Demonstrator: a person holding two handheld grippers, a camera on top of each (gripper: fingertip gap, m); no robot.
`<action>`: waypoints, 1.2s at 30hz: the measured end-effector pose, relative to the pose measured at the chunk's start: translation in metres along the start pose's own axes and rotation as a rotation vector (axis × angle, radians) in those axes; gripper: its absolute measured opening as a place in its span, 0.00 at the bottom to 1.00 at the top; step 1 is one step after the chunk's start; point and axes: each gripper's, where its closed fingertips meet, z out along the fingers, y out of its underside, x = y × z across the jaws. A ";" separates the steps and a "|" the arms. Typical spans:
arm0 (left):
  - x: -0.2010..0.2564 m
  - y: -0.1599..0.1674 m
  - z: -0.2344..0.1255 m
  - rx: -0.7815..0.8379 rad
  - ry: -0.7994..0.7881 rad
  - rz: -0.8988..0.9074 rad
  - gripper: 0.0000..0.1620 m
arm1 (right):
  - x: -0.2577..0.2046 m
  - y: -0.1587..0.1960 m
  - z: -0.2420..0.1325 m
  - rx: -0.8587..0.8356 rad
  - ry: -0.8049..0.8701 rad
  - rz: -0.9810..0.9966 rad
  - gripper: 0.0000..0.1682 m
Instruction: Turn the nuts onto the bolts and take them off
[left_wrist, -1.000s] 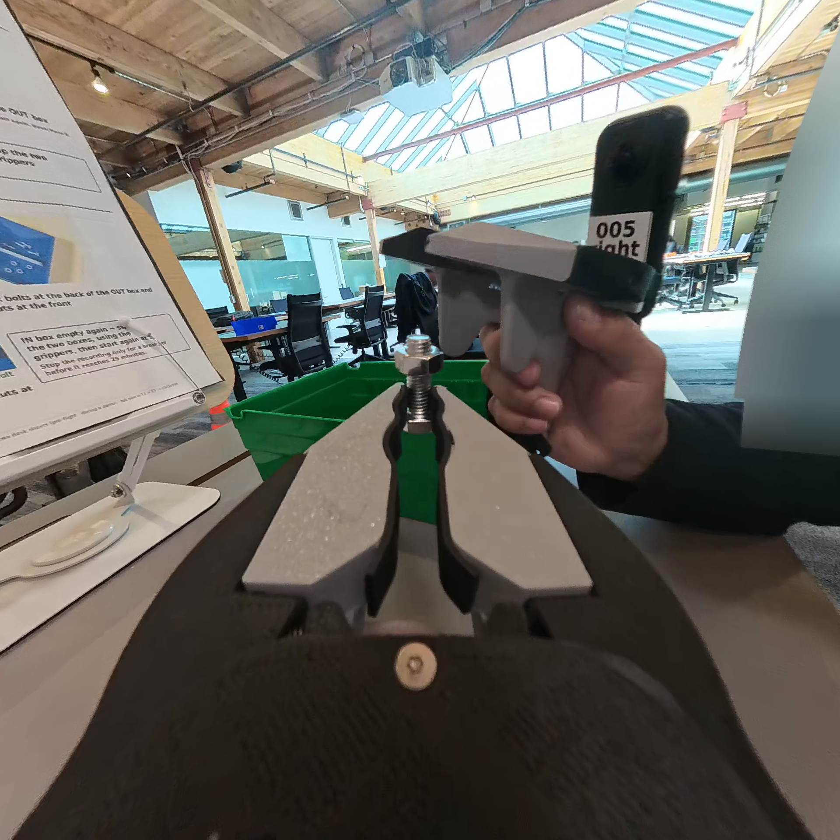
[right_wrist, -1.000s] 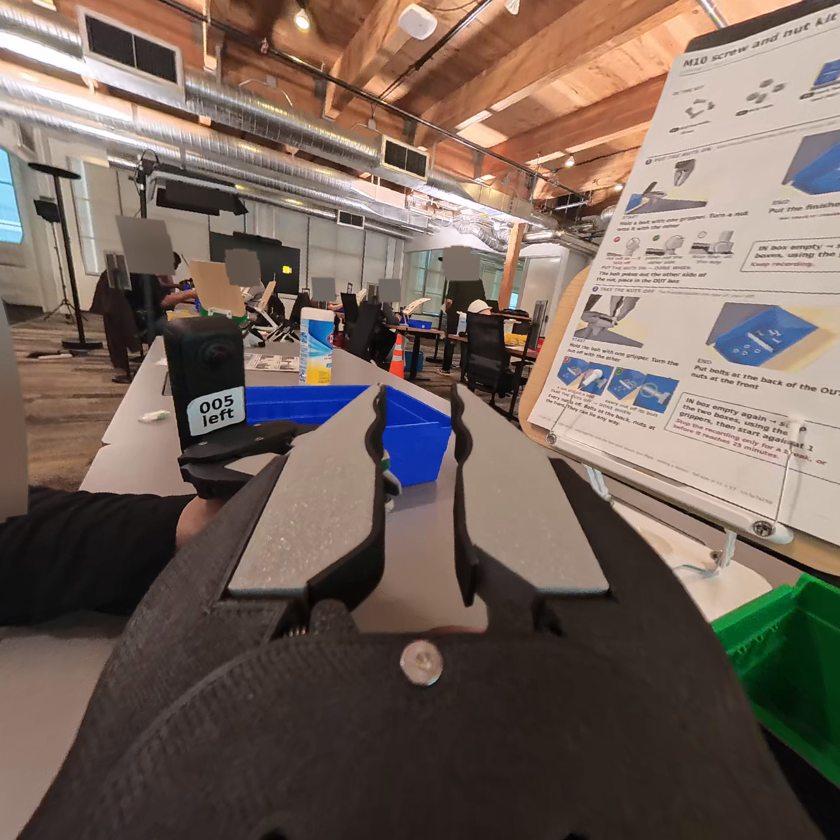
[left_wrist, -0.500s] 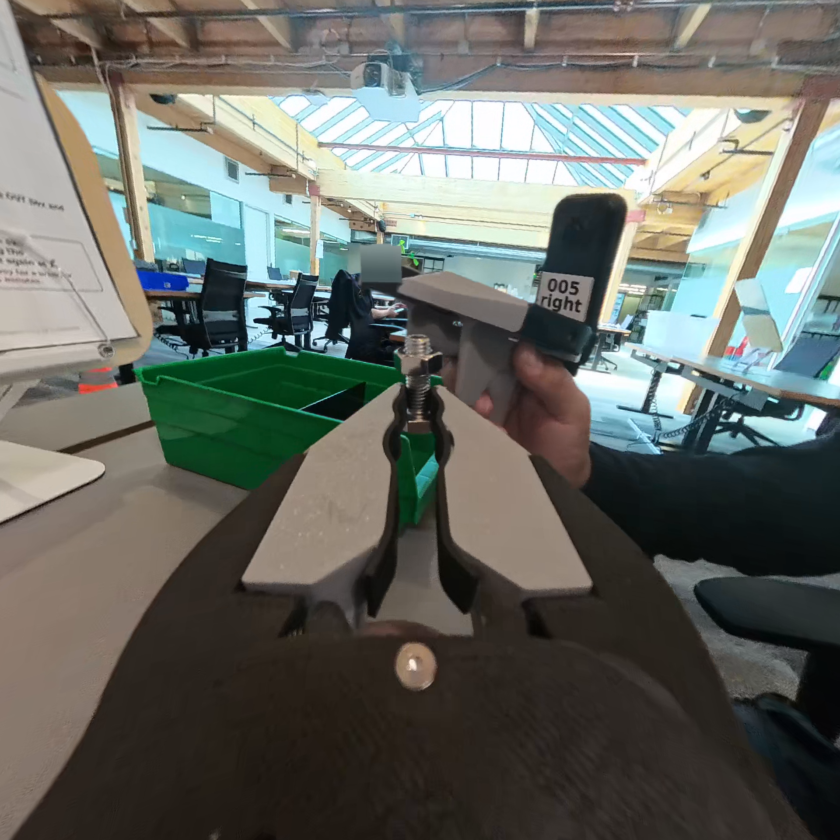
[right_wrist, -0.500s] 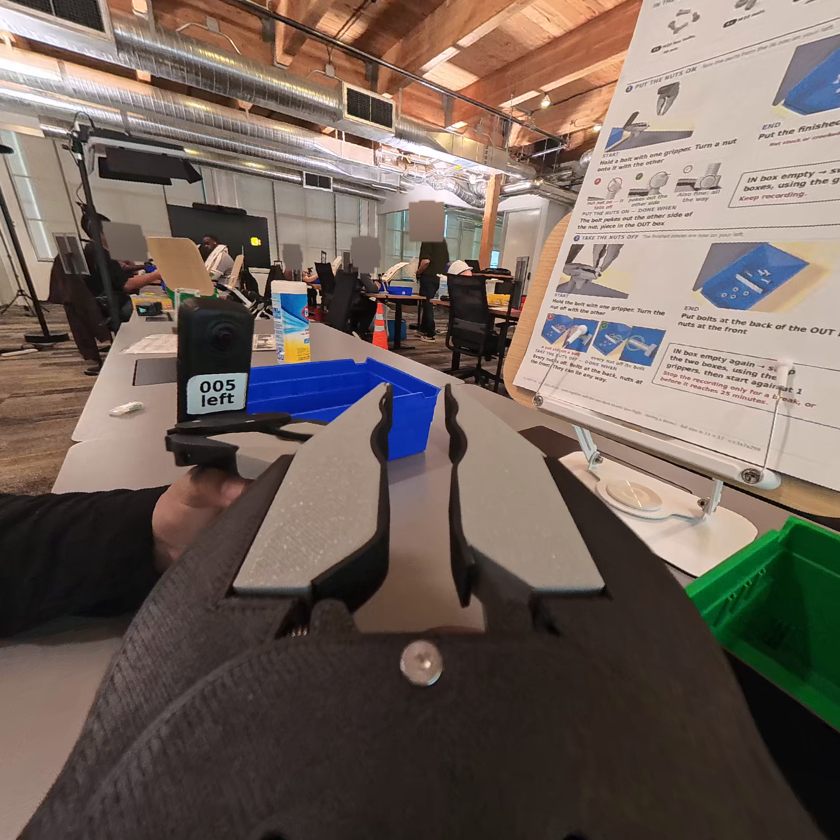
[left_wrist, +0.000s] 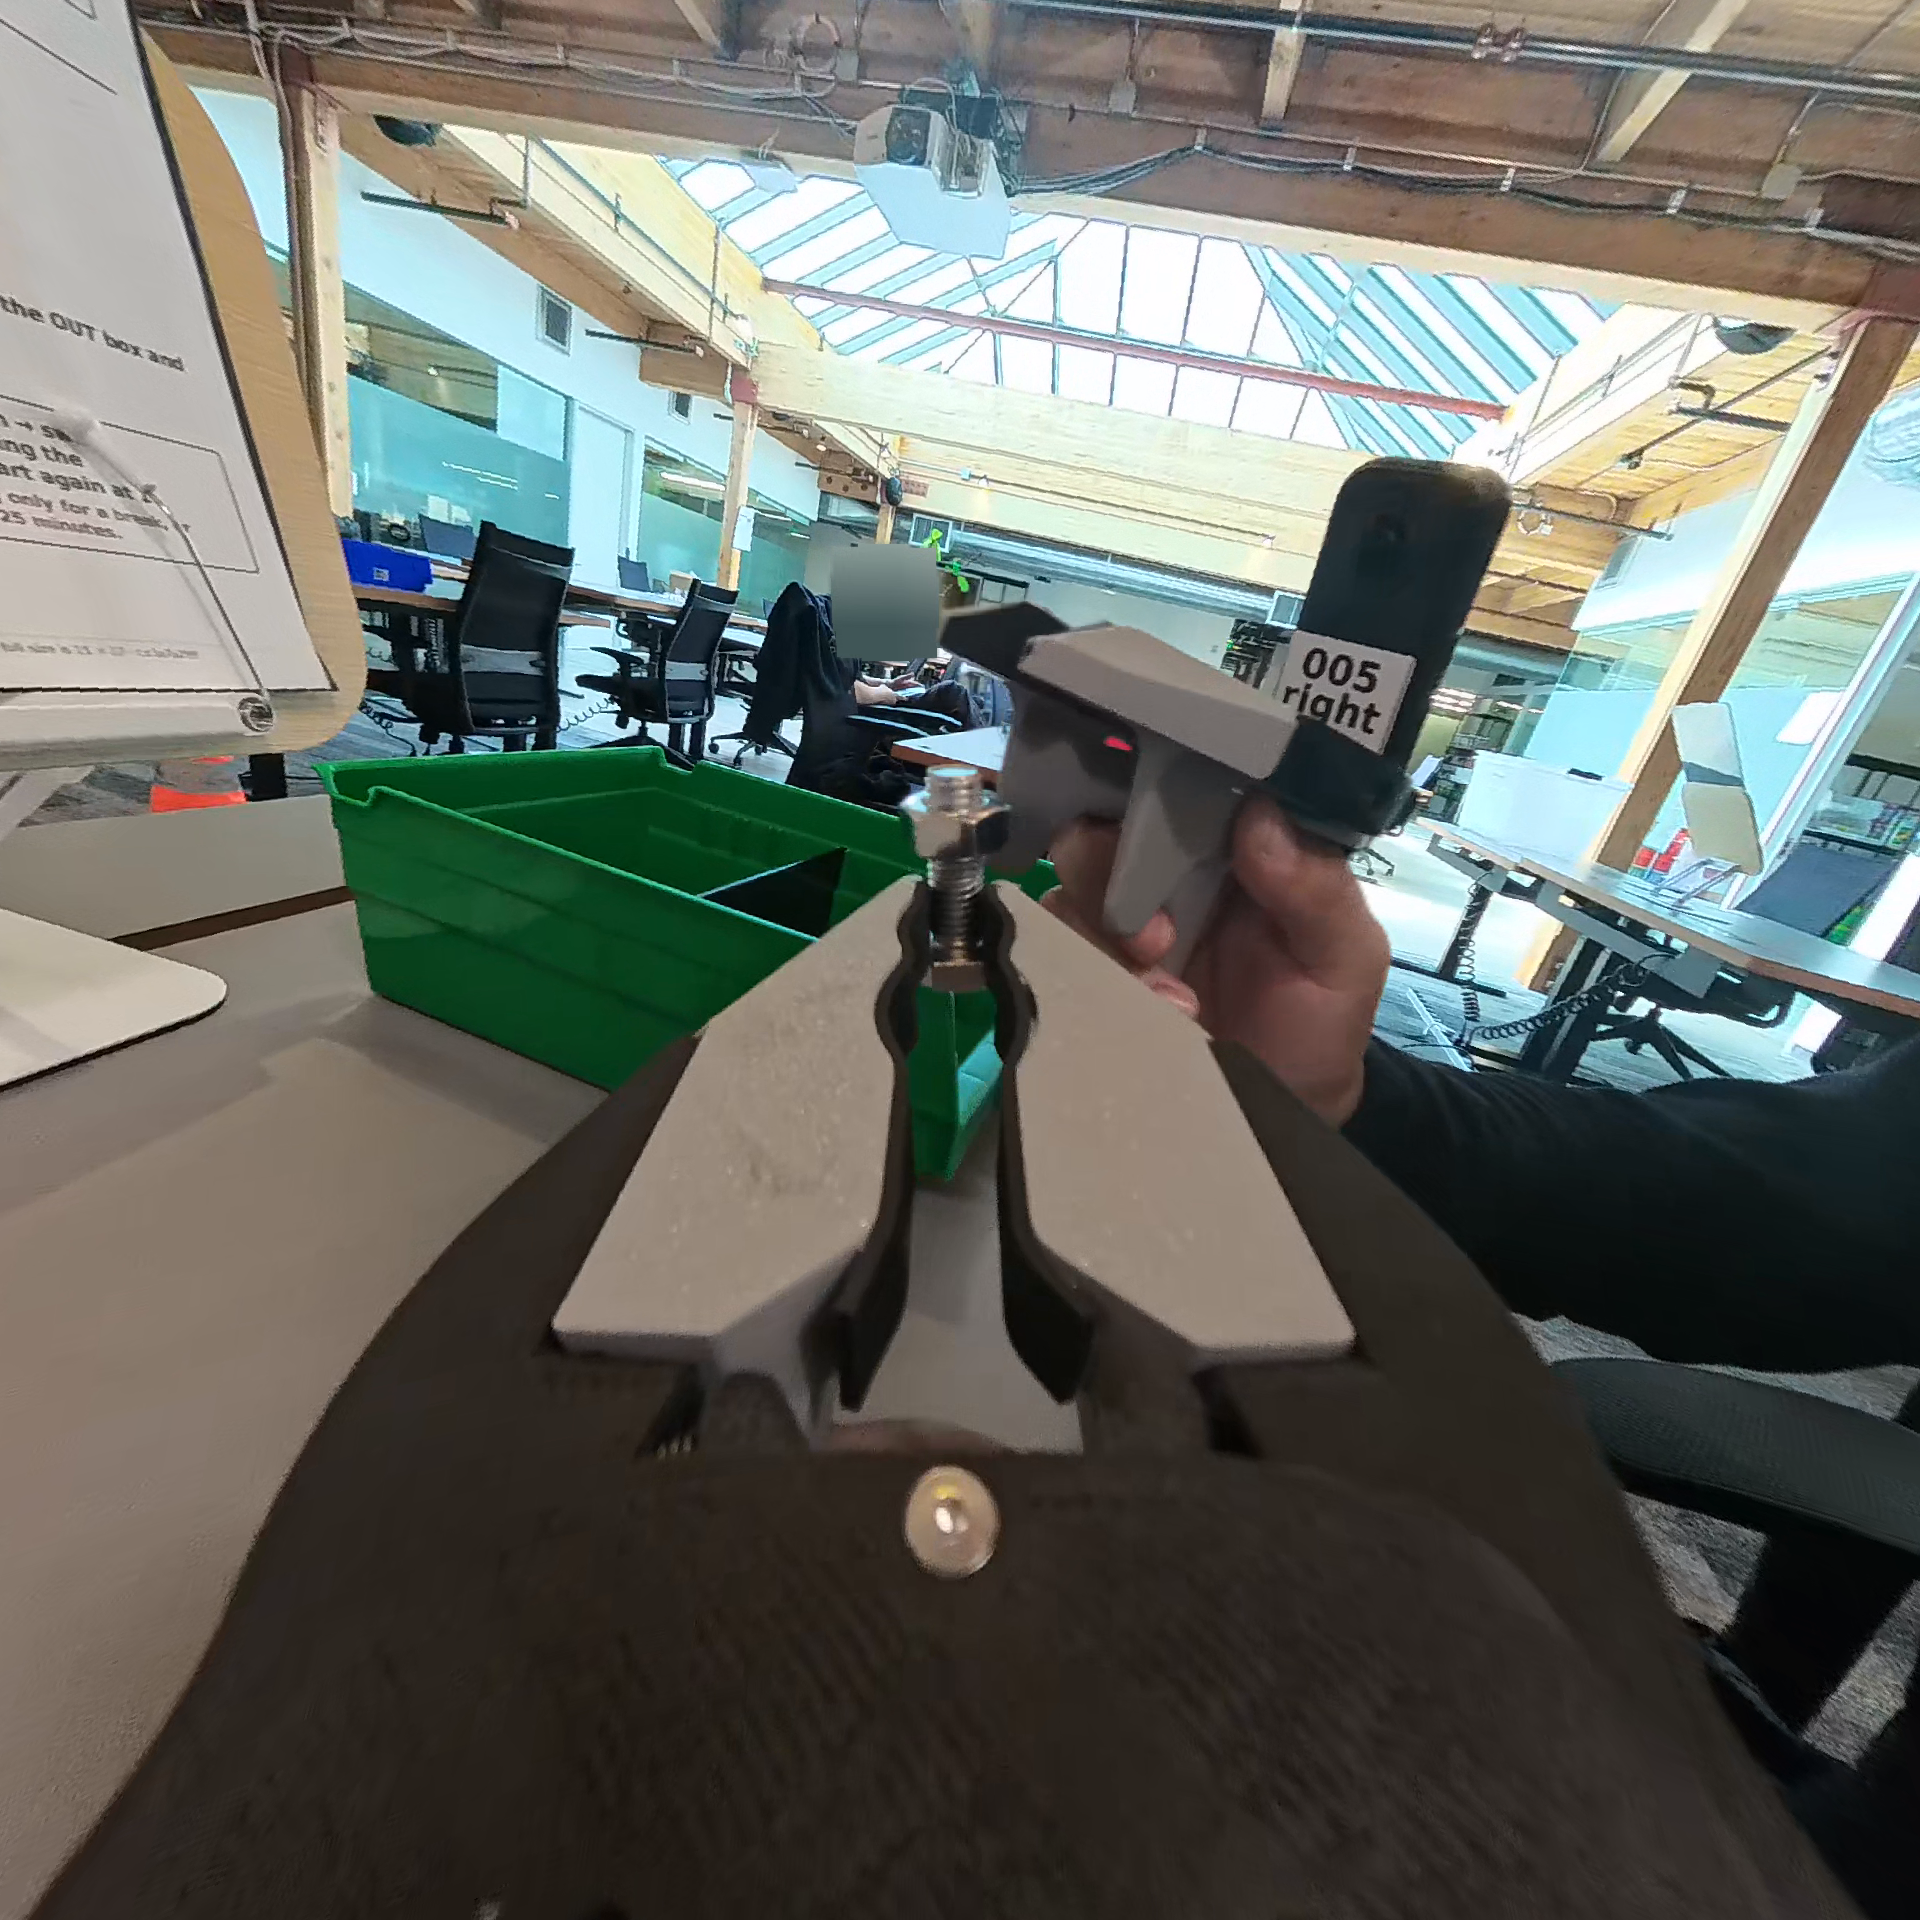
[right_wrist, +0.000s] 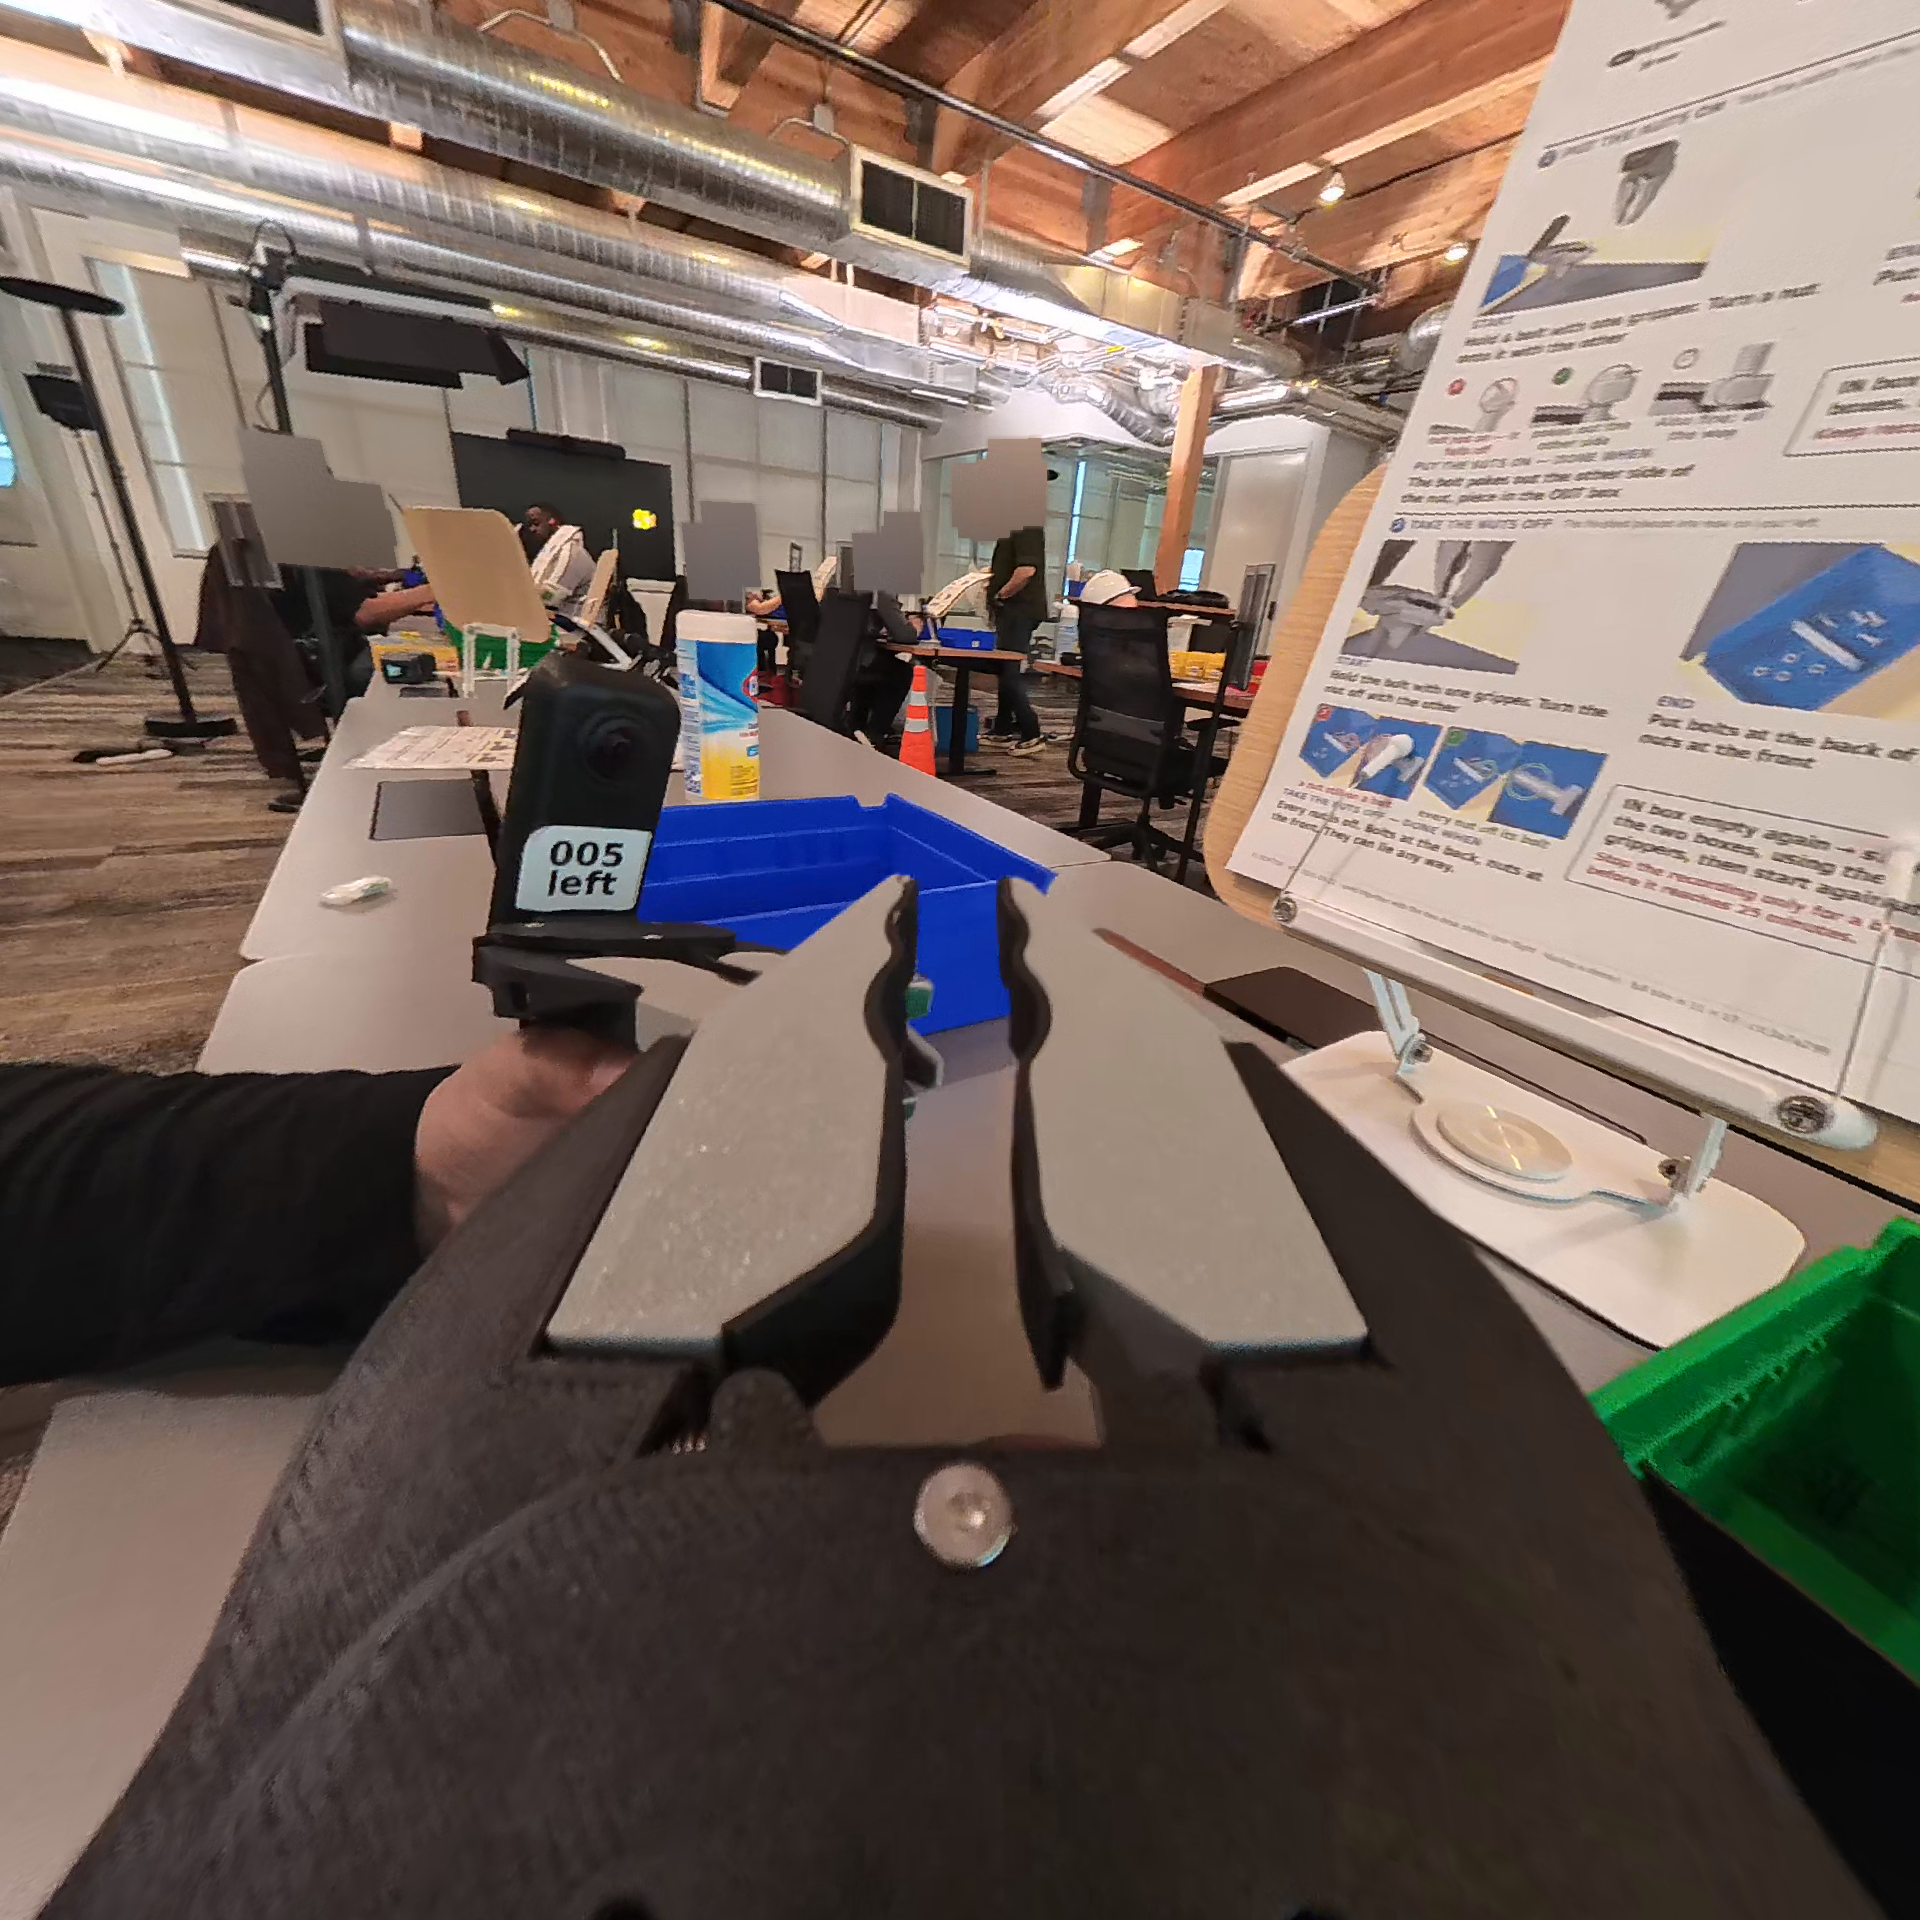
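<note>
bolt (left_wrist: 951, 914) upright between left fingers (left_wrist: 790, 1091), nut (left_wrist: 956, 826) above tips.

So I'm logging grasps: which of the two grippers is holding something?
The left gripper, clamped on the upright bolt carrying a nut; the right gripper has nothing between its fingers.

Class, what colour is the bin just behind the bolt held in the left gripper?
Green; the bin shows best in the left wrist view.

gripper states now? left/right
Left gripper: shut on the bolt, nut near its top.
Right gripper: open, empty.
</note>
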 end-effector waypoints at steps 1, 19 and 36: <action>-0.001 0.000 0.000 0.001 -0.003 -0.001 0.04 | -0.001 0.002 0.001 -0.013 -0.008 -0.002 0.05; -0.013 0.001 -0.003 -0.003 -0.061 0.004 0.04 | -0.012 0.036 0.016 -0.166 -0.074 0.061 0.11; -0.027 0.015 -0.002 -0.103 -0.183 0.126 0.04 | -0.008 0.036 0.015 -0.171 -0.069 0.060 0.12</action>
